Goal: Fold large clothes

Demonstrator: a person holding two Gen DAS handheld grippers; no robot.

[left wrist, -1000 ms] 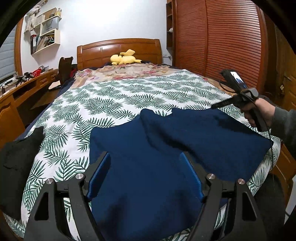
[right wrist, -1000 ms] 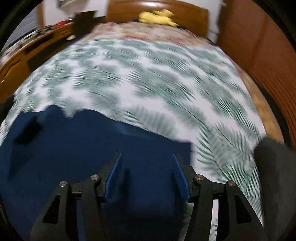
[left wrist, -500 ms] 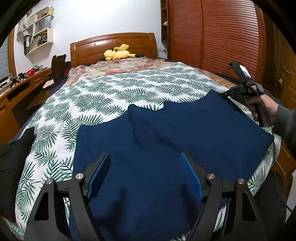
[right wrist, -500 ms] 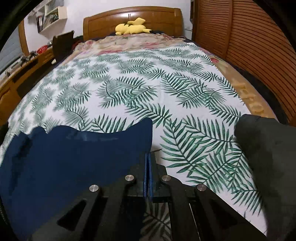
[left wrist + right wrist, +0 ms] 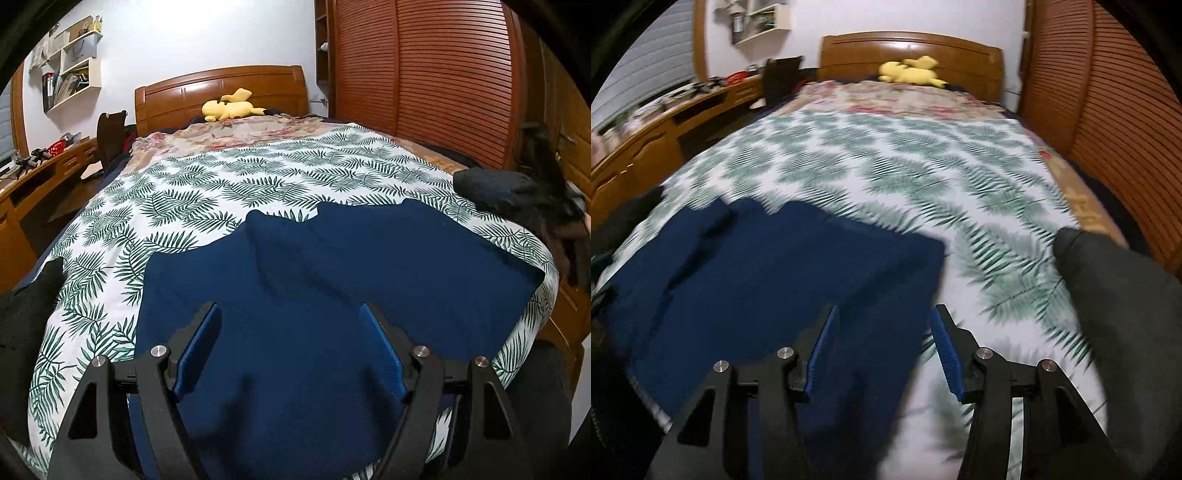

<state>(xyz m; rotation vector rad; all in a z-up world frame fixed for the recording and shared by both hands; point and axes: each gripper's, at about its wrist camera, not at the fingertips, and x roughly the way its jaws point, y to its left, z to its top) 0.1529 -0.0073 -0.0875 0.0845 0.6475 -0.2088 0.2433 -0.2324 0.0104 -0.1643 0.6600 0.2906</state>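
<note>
A large navy blue garment lies spread flat on the leaf-print bedspread, near the foot of the bed. My left gripper is open and empty, its blue pads hovering over the garment's near part. My right gripper is open and empty above the garment's right edge; this view is motion-blurred. In the left wrist view the right gripper shows only as a dark blur at the bed's right side.
A dark grey folded garment lies at the bed's right edge, and a black garment at its left edge. A yellow plush toy rests by the wooden headboard. A wooden desk stands left, a slatted wardrobe right.
My right gripper was shut on the garment's right corner half a second ago; it has opened, let go and pulled back. The garment now lies flatter. My left gripper stays open.
</note>
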